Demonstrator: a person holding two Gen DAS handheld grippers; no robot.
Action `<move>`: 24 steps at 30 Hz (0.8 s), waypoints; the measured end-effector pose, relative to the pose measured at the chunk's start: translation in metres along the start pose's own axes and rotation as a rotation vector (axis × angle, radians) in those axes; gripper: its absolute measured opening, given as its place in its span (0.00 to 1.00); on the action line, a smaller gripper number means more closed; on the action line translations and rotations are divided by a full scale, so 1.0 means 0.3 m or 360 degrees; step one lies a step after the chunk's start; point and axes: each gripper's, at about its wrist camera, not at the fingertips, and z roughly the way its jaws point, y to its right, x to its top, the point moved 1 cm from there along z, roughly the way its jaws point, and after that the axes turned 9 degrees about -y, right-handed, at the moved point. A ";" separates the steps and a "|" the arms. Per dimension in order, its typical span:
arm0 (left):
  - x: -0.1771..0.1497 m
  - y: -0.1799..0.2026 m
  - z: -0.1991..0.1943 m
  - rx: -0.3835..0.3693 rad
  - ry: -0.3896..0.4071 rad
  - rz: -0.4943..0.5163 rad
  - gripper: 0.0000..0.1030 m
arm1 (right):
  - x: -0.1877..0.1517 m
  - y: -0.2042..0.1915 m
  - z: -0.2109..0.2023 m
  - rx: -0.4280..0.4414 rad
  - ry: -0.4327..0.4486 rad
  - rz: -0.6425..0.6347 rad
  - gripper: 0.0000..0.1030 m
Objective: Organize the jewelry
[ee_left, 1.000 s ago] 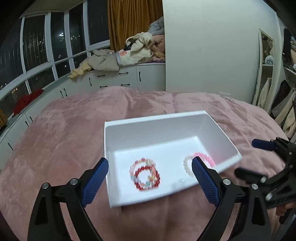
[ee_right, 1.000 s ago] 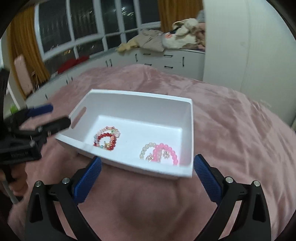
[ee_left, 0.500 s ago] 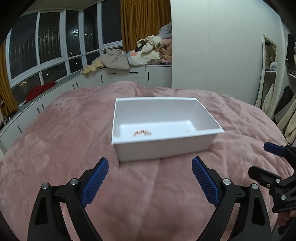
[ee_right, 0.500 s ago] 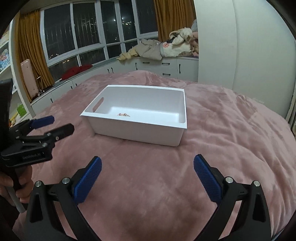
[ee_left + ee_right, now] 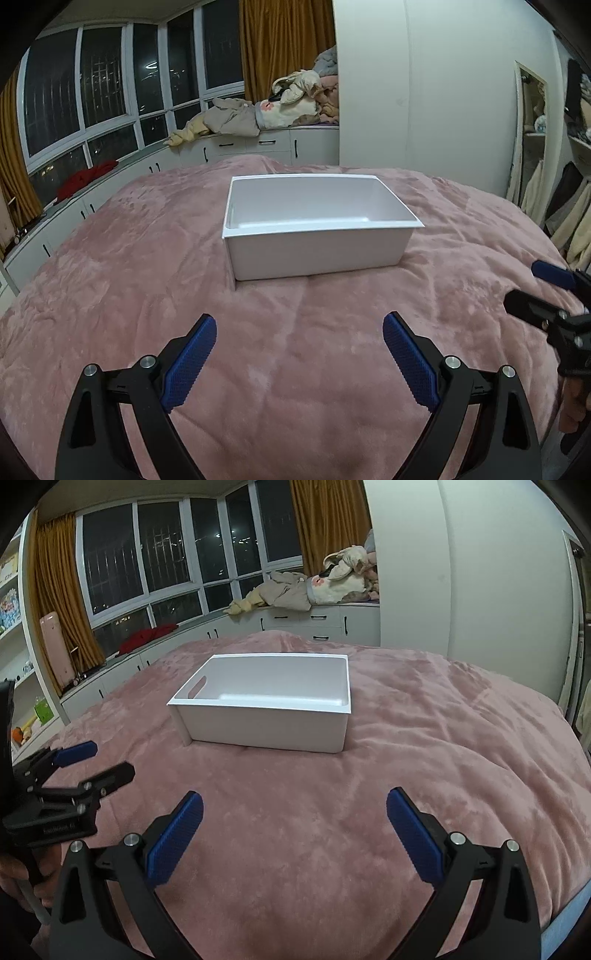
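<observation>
A white plastic box (image 5: 317,251) (image 5: 266,727) stands on the pink bedspread (image 5: 295,350), well ahead of both grippers. Its near wall hides the floor of the box, so no jewelry shows. My left gripper (image 5: 299,362) is open over bare blanket, with nothing between its blue pads. My right gripper (image 5: 295,842) is open too, empty, low over the blanket. Each gripper also shows at the edge of the other's view: the right gripper (image 5: 543,295) at the far right, the left gripper (image 5: 85,768) at the far left, held by a hand.
White cabinets (image 5: 317,624) run under the windows behind the bed, with a pile of clothes (image 5: 280,107) on top. A white wall (image 5: 424,92) rises behind the box. A rack of hanging clothes (image 5: 569,206) stands at the right. The bed's edge (image 5: 569,904) lies lower right.
Both grippers have drawn back and dropped lower from over the box. The bracelets seen inside it a second ago are now hidden behind its near wall.
</observation>
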 end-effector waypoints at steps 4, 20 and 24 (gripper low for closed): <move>-0.014 0.025 -0.023 0.0010 0.0000 0.0024 0.90 | -0.010 -0.006 -0.021 0.0010 0.0013 -0.0003 0.96; 0.010 0.063 -0.057 0.0035 0.0005 0.0060 0.90 | -0.020 0.017 -0.063 0.0035 0.0053 0.0027 0.96; 0.015 0.071 -0.060 0.0025 0.0013 0.0072 0.90 | -0.022 0.023 -0.062 0.0034 0.0050 0.0035 0.96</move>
